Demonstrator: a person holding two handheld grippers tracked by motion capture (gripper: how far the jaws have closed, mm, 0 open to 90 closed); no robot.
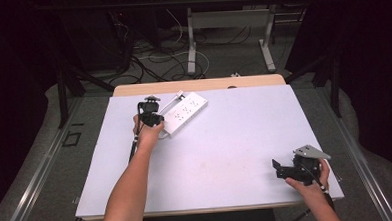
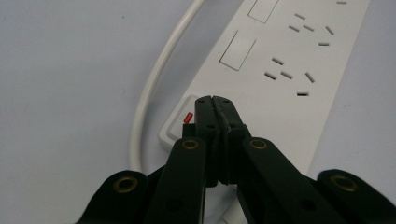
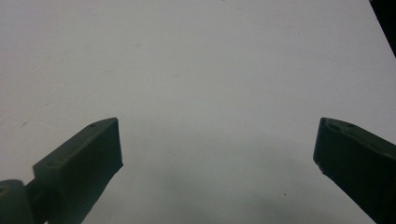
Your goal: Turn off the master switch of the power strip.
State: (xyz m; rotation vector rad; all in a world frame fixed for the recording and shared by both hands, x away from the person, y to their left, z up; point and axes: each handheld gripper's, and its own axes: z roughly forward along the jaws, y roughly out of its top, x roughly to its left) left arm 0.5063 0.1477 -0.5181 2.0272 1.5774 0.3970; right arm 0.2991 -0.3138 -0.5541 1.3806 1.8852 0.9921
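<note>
Left gripper view: the left hand-held gripper (image 2: 215, 100) is seen pressed together, its tips set at the switch (image 2: 180, 123) at the end of the power strip (image 2: 280, 93); contact appears likely but cannot be confirmed. The strip is laid at the far left of the bench (image 1: 225, 139), its cable (image 2: 154, 79) curving beside it. The right hand-held gripper (image 1: 281, 171) is held spread wide near the bench's near right corner.

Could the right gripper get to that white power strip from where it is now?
Probably yes: the right gripper sits open at the table's near corner, bare surface between it and the power strip. The left gripper already presses there.
</note>
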